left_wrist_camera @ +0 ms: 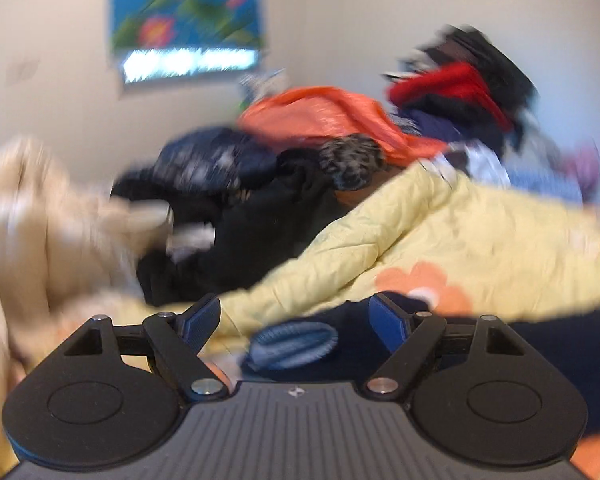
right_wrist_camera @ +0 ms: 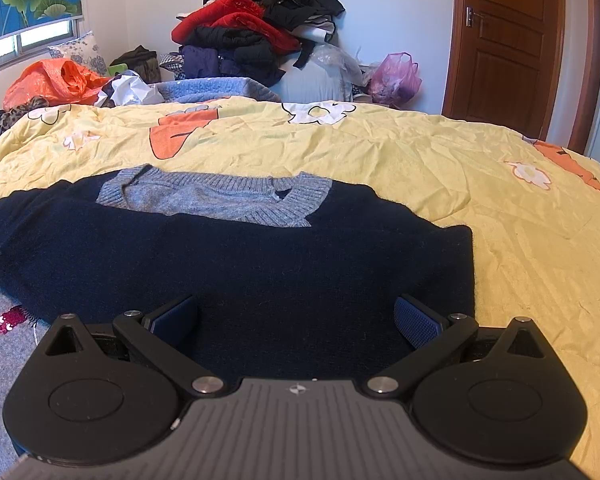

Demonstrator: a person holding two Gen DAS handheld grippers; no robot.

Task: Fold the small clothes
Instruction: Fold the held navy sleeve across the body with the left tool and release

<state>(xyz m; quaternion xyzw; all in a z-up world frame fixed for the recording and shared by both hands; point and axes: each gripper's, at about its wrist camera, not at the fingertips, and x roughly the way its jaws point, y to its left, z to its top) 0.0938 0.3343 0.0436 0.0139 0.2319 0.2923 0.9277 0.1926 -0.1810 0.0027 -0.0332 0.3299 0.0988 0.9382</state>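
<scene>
Across the middle of the right wrist view I see the navy sweater [right_wrist_camera: 236,264] lying flat on the yellow quilt [right_wrist_camera: 480,184], its grey ribbed collar [right_wrist_camera: 220,200] toward the upper part of the frame and one side already turned in along a straight right edge. My right gripper [right_wrist_camera: 296,322] sits at the bottom centre with its jaws spread wide over the dark knit, nothing pinched between the blue pads [right_wrist_camera: 416,324]. Behind the bed, at top centre, a pile of clothes [right_wrist_camera: 252,28] leans against the wall, with an orange bag [right_wrist_camera: 52,80] at the upper left and a wooden door [right_wrist_camera: 508,40] at the upper right. The left wrist view is smeared by blur; my left gripper [left_wrist_camera: 296,322] stands wide apart and empty, above a bit of the sweater's blue-grey ribbing [left_wrist_camera: 292,344] low in the frame.
</scene>
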